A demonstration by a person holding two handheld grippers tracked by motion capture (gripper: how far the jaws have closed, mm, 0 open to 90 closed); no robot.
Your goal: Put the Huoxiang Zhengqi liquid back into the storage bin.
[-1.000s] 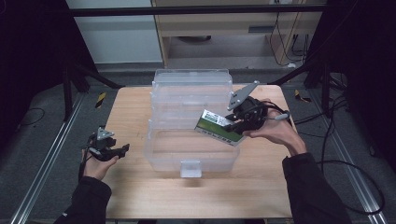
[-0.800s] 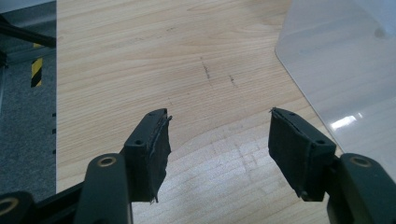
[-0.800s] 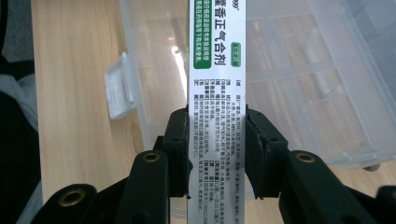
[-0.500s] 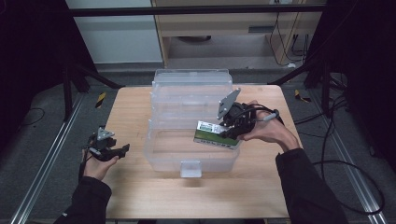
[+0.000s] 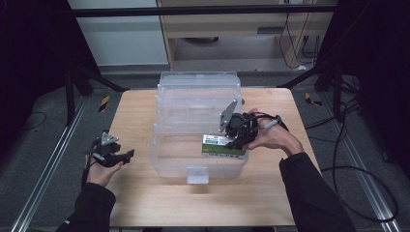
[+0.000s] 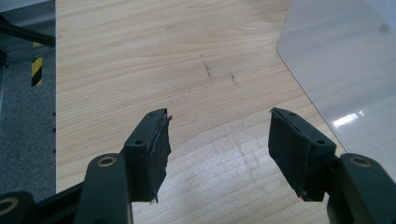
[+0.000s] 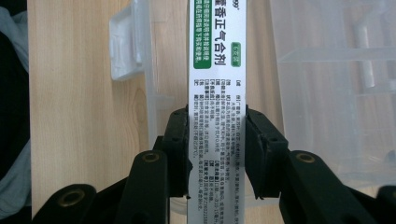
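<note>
A clear plastic storage box (image 5: 167, 145) with its lid (image 5: 198, 84) tipped back stands mid-table. My right gripper (image 5: 236, 140) is shut on a white and green medicine carton (image 5: 220, 144), held down inside the box near its right wall. In the right gripper view both pads clamp the carton's (image 7: 215, 84) narrow sides, with the box's front wall and latch (image 7: 125, 46) to its left. My left gripper (image 5: 126, 155) rests open in a hand at the table's left, off the box. Its pads (image 6: 156, 144) stand wide apart over bare wood, nothing between them.
The wooden table (image 5: 135, 111) has bare room left, right and in front of the box. The box's corner (image 6: 345, 60) lies to the right in the left gripper view. Dark floor, metal rails and cables surround the table.
My right gripper has moved left and down with the carton, from above the box's right rim to inside the box. The left gripper has stayed still.
</note>
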